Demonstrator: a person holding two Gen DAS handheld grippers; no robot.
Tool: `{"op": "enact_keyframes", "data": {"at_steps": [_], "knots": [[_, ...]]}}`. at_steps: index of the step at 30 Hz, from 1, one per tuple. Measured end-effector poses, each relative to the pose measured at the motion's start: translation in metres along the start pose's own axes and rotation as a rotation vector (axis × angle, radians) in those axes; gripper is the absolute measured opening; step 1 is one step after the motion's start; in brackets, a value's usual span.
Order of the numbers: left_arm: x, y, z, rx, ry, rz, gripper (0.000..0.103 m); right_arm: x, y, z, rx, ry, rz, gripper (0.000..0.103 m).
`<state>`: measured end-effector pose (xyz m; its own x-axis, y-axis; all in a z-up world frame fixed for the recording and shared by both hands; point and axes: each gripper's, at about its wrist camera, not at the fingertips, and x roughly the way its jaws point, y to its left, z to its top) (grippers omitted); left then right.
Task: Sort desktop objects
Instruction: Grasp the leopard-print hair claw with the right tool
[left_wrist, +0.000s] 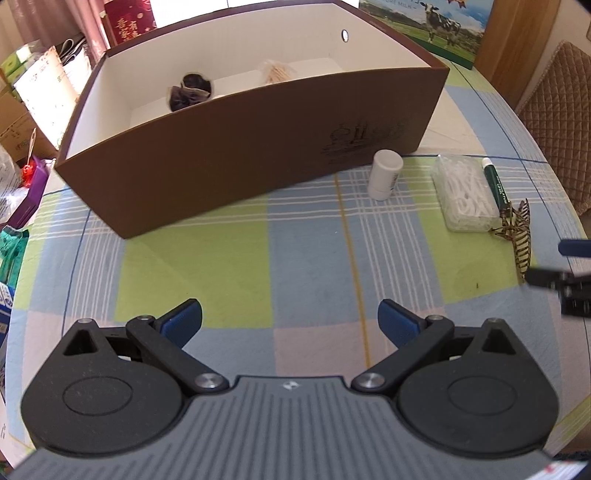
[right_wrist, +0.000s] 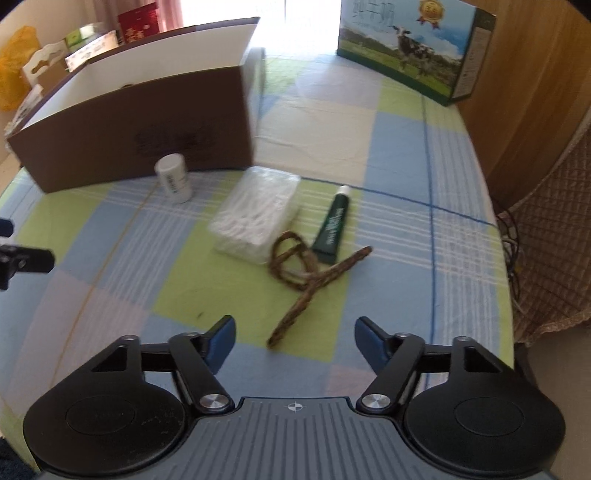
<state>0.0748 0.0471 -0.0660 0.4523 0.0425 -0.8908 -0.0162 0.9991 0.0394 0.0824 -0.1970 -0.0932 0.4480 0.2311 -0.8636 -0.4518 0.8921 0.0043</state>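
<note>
Fingers on the right gripper (right_wrist: 294, 341) stand apart, gripping nothing, angled steeply down at the counter (right_wrist: 399, 147), with the near end of the patterned hair tie (right_wrist: 295, 280) lying just ahead of the gap between them. Over on the left gripper (left_wrist: 290, 319), fingers are spread wide and empty too, tilted down over bare checked cloth. Landmark is the brown box (left_wrist: 258, 147), open-topped, white inside, with a dark scrunchie (left_wrist: 190, 92) in it. In front of the box stands a white bottle (left_wrist: 384, 173); right of that, a clear case of cotton swabs (left_wrist: 467, 195), then a green tube (left_wrist: 496, 184) beside the case. A milk carton box (right_wrist: 406, 48) sits beyond, a quilted chair (left_wrist: 554, 122) past the counter's edge.
</note>
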Motion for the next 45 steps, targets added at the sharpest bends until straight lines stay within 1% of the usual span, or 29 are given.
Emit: {"op": "enact_keyframes", "data": {"at_steps": [1,3,5,6,7,8,9,11,16,19,20,22,23,24,25,28,31,32,33,35,40,42,45], "knots": [[0.002,-0.001,0.001,0.002,0.002,-0.001,0.100,0.003,-0.002,0.003,0.007,0.002,0.006,0.059],[0.005,-0.001,0.003,0.003,0.006,0.000,0.100,0.010,-0.005,0.006,0.023,0.012,0.016,0.051],[0.007,-0.001,0.005,0.004,0.010,0.001,0.100,0.016,-0.008,0.008,0.044,0.023,0.028,0.040],[0.008,-0.001,0.005,0.004,0.012,0.002,0.100,0.019,-0.009,0.009,0.059,0.030,0.036,0.032],[0.009,-0.001,0.006,0.004,0.014,0.001,0.100,0.021,-0.011,0.008,0.074,0.040,0.048,0.028],[0.011,0.000,0.006,0.005,0.016,0.000,0.100,0.022,-0.012,0.008,0.088,0.050,0.061,0.014],[0.012,0.000,0.007,0.006,0.017,-0.003,0.100,0.023,-0.013,0.008,0.098,0.063,0.063,0.007],[0.014,-0.001,0.008,0.012,0.019,-0.011,0.100,0.022,-0.016,0.006,0.108,0.081,0.051,0.003],[0.021,-0.008,0.010,0.043,0.026,-0.046,0.100,0.015,-0.022,0.001,0.102,0.126,0.051,0.003],[0.025,-0.015,0.012,0.070,0.022,-0.069,0.099,0.012,-0.025,-0.001,0.084,0.145,0.075,0.003],[0.027,-0.017,0.013,0.079,0.021,-0.076,0.099,0.012,-0.024,-0.002,0.061,0.148,0.082,0.005],[0.029,-0.022,0.014,0.096,0.018,-0.086,0.099,0.011,-0.019,-0.002,0.004,0.137,0.068,0.022],[0.030,-0.024,0.015,0.102,0.017,-0.090,0.099,0.010,-0.017,-0.002,-0.010,0.123,0.061,0.047],[0.031,-0.025,0.016,0.107,0.016,-0.093,0.099,0.008,-0.016,-0.001,-0.014,0.105,0.064,0.057],[0.032,-0.026,0.017,0.109,0.016,-0.096,0.099,0.007,-0.015,0.000,-0.010,0.089,0.077,0.063],[0.035,-0.027,0.019,0.114,0.016,-0.098,0.099,0.010,-0.014,0.005,0.033,0.073,0.099,0.063],[0.039,-0.027,0.021,0.118,0.018,-0.097,0.099,0.020,-0.011,0.010,0.051,0.072,0.079,0.062],[0.040,-0.027,0.021,0.120,0.019,-0.097,0.099,0.023,-0.010,0.011,0.055,0.070,0.075,0.059],[0.041,-0.028,0.021,0.123,0.019,-0.098,0.099,0.024,-0.010,0.012,0.060,0.066,0.076,0.049],[0.043,-0.029,0.022,0.132,0.015,-0.104,0.099,0.027,-0.010,0.014,0.069,0.070,0.085,0.039],[0.050,-0.036,0.023,0.160,0.005,-0.130,0.099,0.027,-0.012,0.014,0.057,0.081,0.095,0.038],[0.053,-0.041,0.025,0.174,-0.012,-0.139,0.097,0.028,-0.015,0.015,0.063,0.083,0.097,0.038],[0.059,-0.049,0.031,0.201,-0.048,-0.143,0.091,0.029,-0.019,0.017,0.074,0.084,0.097,0.038]]}}
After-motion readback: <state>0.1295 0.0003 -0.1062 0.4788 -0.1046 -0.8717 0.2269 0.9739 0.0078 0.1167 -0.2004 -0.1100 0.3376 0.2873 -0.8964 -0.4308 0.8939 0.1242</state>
